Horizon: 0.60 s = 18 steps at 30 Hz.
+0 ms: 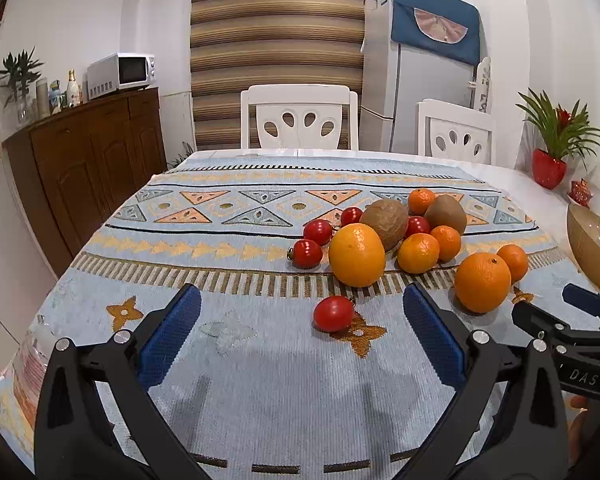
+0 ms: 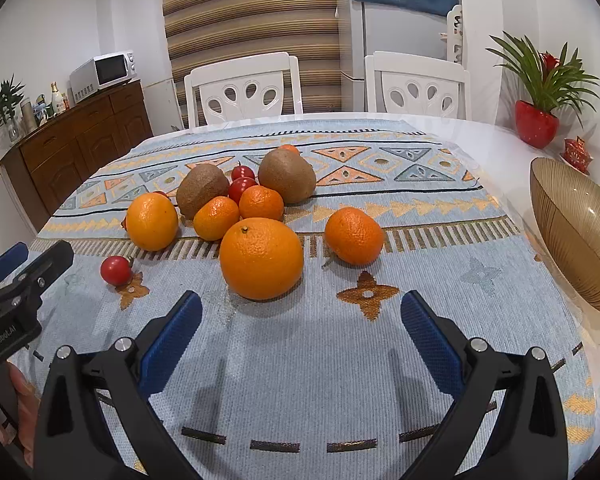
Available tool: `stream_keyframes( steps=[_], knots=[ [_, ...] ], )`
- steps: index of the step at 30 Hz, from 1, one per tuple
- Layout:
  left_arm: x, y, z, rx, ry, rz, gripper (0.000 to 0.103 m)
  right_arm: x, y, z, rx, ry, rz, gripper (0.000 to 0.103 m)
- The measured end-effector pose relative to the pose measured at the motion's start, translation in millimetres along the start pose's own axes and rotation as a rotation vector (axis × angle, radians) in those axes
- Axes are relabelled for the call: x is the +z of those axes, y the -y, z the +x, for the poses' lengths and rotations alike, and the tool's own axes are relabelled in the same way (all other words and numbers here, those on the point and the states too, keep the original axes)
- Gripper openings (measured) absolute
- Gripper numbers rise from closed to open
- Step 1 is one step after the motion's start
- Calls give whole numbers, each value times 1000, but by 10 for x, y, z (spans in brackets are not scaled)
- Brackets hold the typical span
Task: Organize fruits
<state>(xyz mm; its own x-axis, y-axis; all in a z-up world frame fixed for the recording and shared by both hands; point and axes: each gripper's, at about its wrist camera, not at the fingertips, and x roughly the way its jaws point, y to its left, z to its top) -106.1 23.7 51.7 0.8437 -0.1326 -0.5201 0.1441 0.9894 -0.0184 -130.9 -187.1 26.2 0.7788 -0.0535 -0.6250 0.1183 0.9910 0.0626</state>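
Note:
Fruit lies loose on a patterned cloth: two big oranges point(image 1: 357, 255) point(image 2: 261, 258), several mandarins point(image 2: 354, 235), two brown kiwis point(image 2: 287, 176) and several cherry tomatoes point(image 1: 318, 231). One cherry tomato point(image 1: 333, 313) sits apart, just ahead of my left gripper point(image 1: 302, 312), which stands open and empty above the cloth. My right gripper point(image 2: 301, 316) is also open and empty, with the nearer big orange just beyond its fingertips. An amber glass bowl point(image 2: 580, 232) stands at the right edge of the table.
Two white chairs point(image 2: 244, 88) stand at the table's far side. A red potted plant point(image 2: 538, 124) and a small red ornament point(image 2: 577, 153) sit at the far right. A wooden sideboard point(image 1: 88, 160) with a microwave lines the left wall.

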Motion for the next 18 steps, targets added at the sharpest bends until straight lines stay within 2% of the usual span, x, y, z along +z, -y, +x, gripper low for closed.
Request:
stream_keyframes(
  steps=[18],
  knots=[
    [0,-29,9,-14,-7,-11,100,-4,21,9,6,-3,7,98]
  ],
)
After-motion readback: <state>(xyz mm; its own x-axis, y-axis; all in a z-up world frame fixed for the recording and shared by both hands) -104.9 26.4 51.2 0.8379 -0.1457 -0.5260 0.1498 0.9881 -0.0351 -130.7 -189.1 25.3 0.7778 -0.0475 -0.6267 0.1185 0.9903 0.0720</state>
